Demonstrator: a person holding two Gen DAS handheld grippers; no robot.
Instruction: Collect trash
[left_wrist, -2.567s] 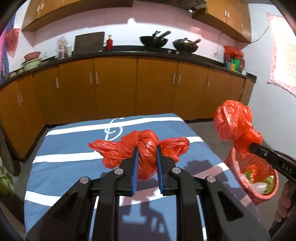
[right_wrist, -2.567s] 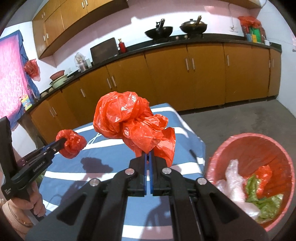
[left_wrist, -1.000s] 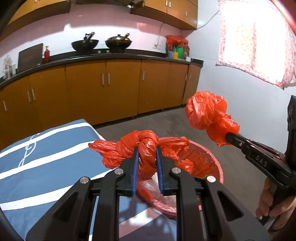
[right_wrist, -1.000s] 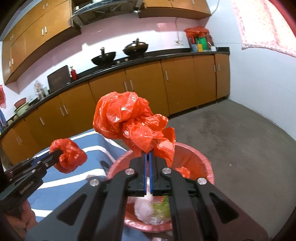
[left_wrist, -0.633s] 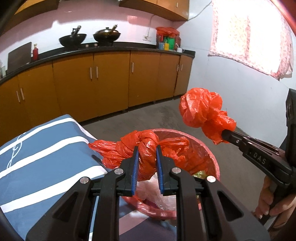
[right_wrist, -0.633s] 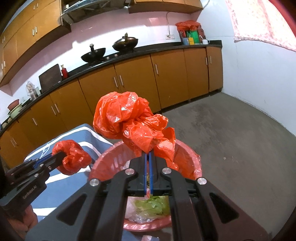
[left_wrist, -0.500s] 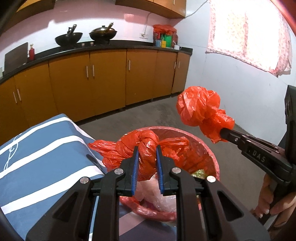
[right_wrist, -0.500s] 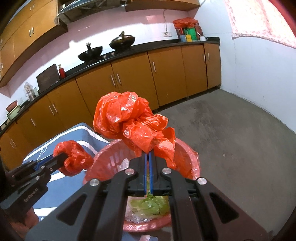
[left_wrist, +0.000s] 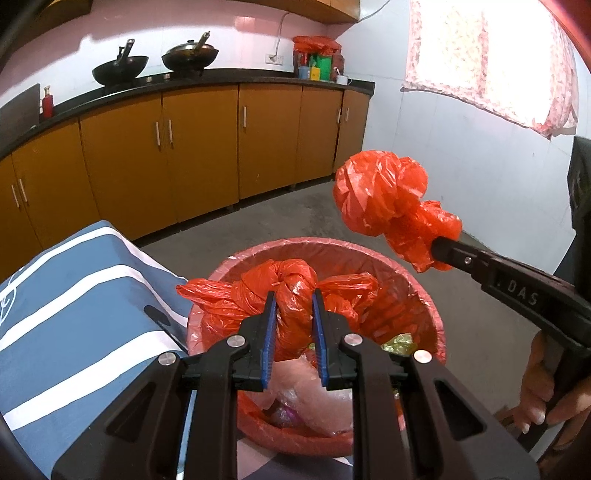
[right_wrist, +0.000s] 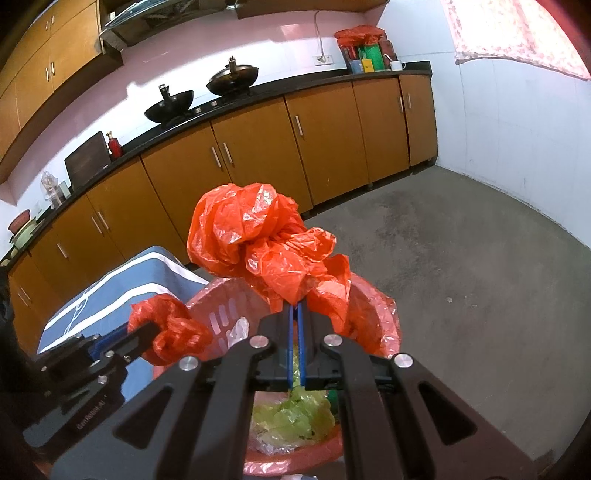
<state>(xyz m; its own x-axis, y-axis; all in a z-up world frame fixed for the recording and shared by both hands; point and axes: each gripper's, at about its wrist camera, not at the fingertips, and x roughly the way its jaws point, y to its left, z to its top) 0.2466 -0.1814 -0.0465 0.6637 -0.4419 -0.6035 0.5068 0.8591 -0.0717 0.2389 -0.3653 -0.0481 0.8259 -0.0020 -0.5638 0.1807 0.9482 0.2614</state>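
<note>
Left wrist view: the left gripper is seen clamped on a knotted red plastic bag, the knot pinched between the blue pads. The bag is held over the mouth of the round red plastic bin with a red liner, just above clear plastic and scraps lying inside. Right of and above the bin's far rim, a crumpled red plastic bag ball is gripped by the right gripper, whose handle is held by a hand. Left of the bin, a table under a blue cloth with white stripes is touching the rim. Behind the bin, orange wooden cabinets are set under a black counter.

Right wrist view: the right gripper is seen closed to a thin slit, a corner of the crumpled red plastic bag ball nipped at the tips. The ball is held above the bin, in which green leafy waste is visible. At the bin's left rim, the knotted bag is held by the left gripper. The striped cloth is seen left of the bin.
</note>
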